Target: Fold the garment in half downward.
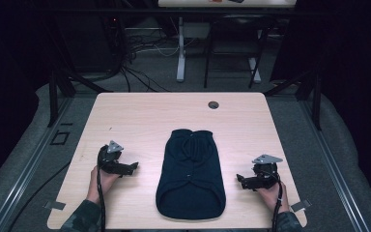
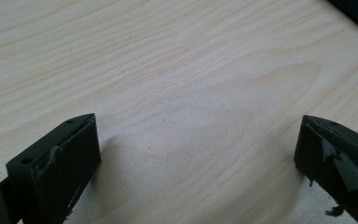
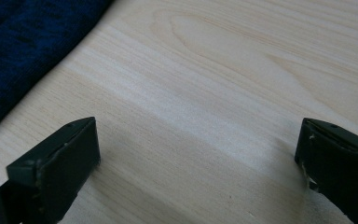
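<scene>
Apparently nothing is begun: a dark sweater lies flat and untouched mid-table, between the left gripper and right gripper, each resting beside it with jaws wide open and empty.

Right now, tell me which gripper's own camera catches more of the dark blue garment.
The right gripper: the dark blue garment covers its view's upper-left corner. The left gripper view catches a sliver at top right.

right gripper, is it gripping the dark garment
No, the right gripper has its jaws wide open over bare table, apart from the garment.
</scene>
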The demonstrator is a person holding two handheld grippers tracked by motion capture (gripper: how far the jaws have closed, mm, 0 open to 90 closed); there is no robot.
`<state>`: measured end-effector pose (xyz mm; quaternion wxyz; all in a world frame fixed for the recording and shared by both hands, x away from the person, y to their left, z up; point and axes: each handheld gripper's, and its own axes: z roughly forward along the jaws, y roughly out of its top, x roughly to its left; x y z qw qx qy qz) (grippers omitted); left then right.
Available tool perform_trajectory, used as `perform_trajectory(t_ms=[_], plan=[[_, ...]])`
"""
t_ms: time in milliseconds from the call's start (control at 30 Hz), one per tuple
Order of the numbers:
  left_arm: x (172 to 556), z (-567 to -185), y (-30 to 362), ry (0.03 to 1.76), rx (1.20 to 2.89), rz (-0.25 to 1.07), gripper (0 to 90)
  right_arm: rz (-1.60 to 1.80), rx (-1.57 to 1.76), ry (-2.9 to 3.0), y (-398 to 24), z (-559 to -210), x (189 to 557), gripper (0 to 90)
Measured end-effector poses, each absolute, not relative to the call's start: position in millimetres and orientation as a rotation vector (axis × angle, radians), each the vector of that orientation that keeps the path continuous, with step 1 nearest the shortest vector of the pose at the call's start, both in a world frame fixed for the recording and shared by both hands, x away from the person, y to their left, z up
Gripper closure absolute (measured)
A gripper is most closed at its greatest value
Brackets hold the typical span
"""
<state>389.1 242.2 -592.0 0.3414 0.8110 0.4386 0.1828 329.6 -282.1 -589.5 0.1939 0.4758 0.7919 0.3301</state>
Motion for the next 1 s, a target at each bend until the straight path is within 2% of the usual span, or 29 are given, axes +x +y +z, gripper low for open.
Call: perform_trajectory(t_ms=[1000], plan=[[392.3, -590.3, 241.3, 1.177, 2.115, 0.485, 0.0, 0.914, 1.358, 2.265, -277.8, -584.9, 335.1, 0.0]])
